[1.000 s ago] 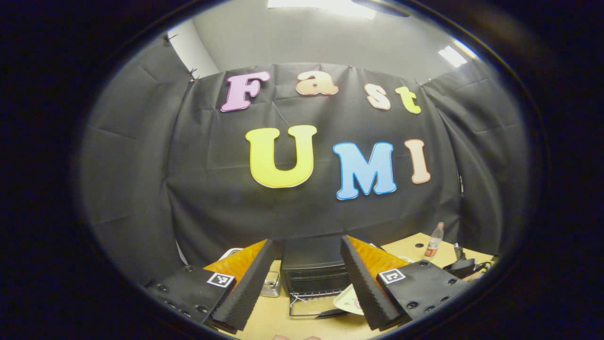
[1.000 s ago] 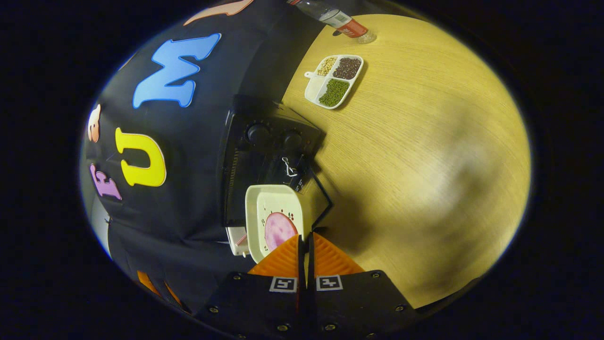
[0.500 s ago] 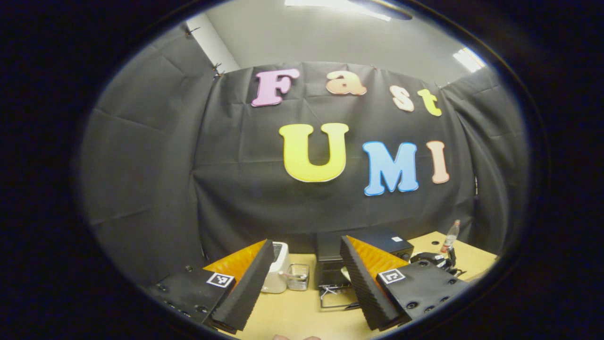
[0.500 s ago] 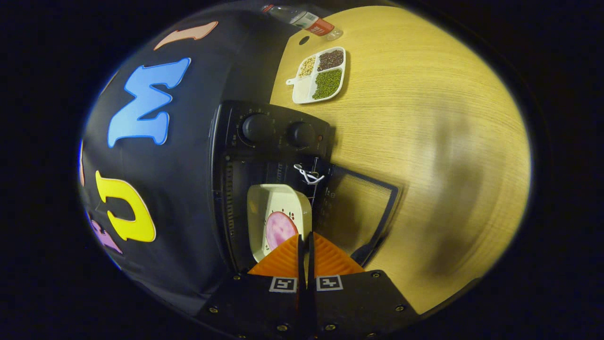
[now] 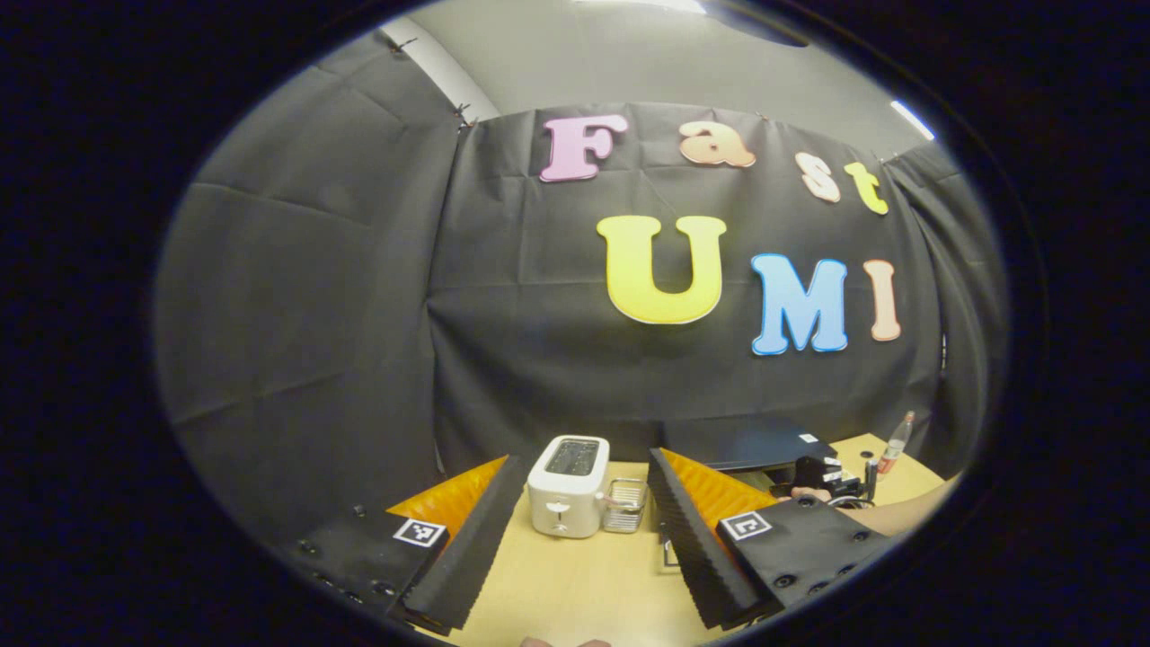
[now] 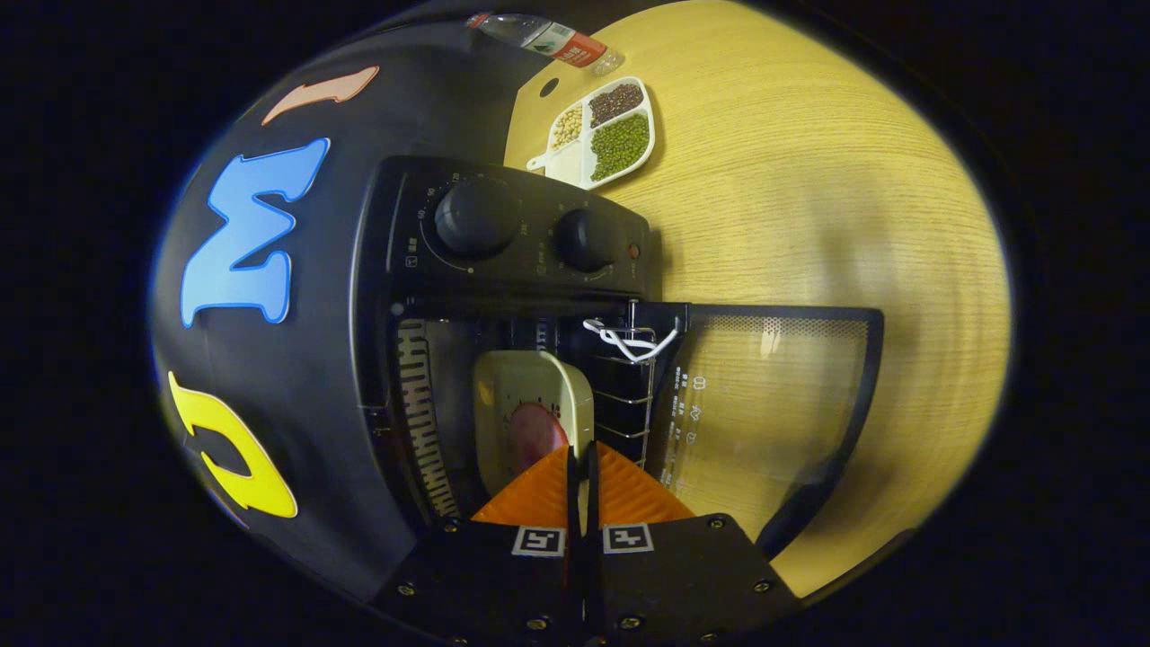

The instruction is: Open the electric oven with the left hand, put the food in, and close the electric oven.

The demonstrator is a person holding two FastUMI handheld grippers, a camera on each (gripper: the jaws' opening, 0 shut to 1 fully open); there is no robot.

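**Operator:** Sliding the plate [image 6: 526, 404] into the oven [image 6: 503, 270], I have my right gripper [image 6: 580, 467] pinched on the plate's near rim, its fingers pressed together with only the rim between them. The plate sits on edge in the right gripper view because that camera is rolled over; it is partway inside the cavity, above the wire rack [image 6: 629, 395]. The pink slice of food [image 6: 532, 433] lies in the plate's well, close to my fingertips.

**Desk:** And the door?

**Operator:** The door [image 6: 764, 395] hangs fully open, glass flat toward the table [image 6: 809, 207], handle at its far edge. My left gripper [image 5: 575, 512] is spread wide and holds nothing; in the left gripper view it points at the booth wall, with a toaster [image 5: 568, 485] on the table between its fingers and the oven's top off to the right.

**Desk:** How does the plate handle?

**Operator:** I judge it stiff and glazed, probably ceramic, so it is heavy for a one-edge pinch, slick, and breakable. Held by the rim alone, it wants to droop at the far end, and the slice could slide if it tilts. The rim is the only sensible hold; I would keep it level and set it onto the rack before letting go.

**Desk:** Anything else nearby?

**Operator:** A divided tray [image 6: 600, 135] of beans and a bottle [image 6: 548, 38] lie beyond the oven, well apart from the work.
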